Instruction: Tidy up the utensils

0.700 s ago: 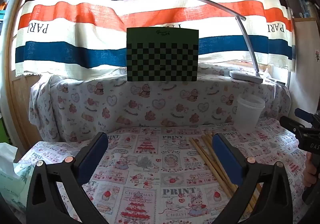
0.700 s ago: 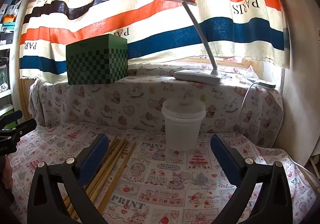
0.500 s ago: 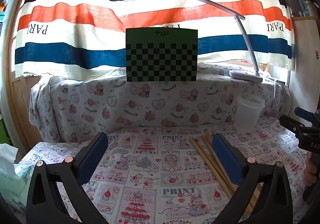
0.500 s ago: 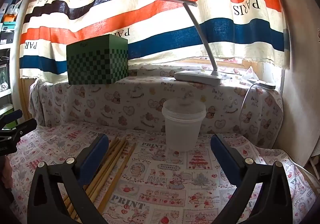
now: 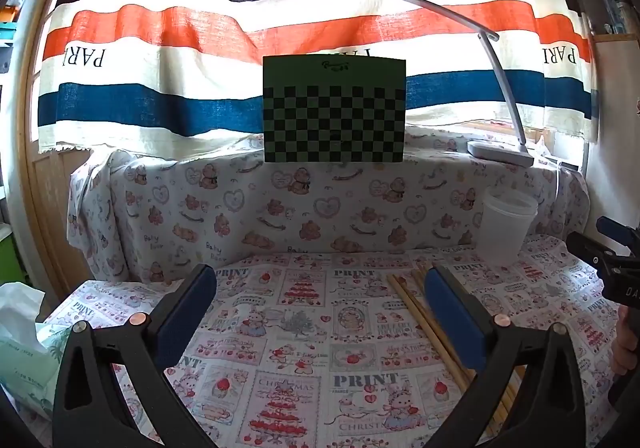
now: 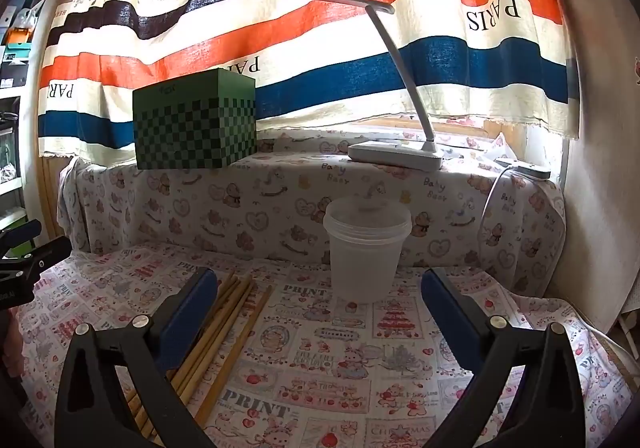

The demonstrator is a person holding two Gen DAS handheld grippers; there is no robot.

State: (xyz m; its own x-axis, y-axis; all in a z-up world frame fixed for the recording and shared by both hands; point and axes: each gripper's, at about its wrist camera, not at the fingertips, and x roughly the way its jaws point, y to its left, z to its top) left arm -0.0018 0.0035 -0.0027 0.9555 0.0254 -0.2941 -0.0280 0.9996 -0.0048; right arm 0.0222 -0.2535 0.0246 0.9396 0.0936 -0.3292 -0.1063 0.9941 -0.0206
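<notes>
The left gripper (image 5: 320, 308) is held with its blue-padded fingers (image 5: 188, 312) spread wide, and nothing is gripped between them. A printed cloth (image 5: 304, 332) is seen below the gap. Just by the right-hand finger, a bundle of wooden chopsticks (image 5: 416, 308) is laid flat on the cloth, partly hidden behind that finger. Farther back and to the right, a frosted plastic cup (image 5: 505, 228) is stood upright, apart from the chopsticks.

The right gripper (image 6: 320, 308) is likewise held spread apart and empty. The chopsticks (image 6: 236, 324) are seen beside and behind its left-hand finger (image 6: 188, 312), while the cup (image 6: 366, 248) is stood ahead of the gap, near the covered ledge (image 6: 280, 192). On that ledge a green checkered box (image 6: 196, 128) and a white desk lamp (image 6: 396, 152) are set, well apart, and a striped curtain (image 6: 320, 40) is hung behind them.
</notes>
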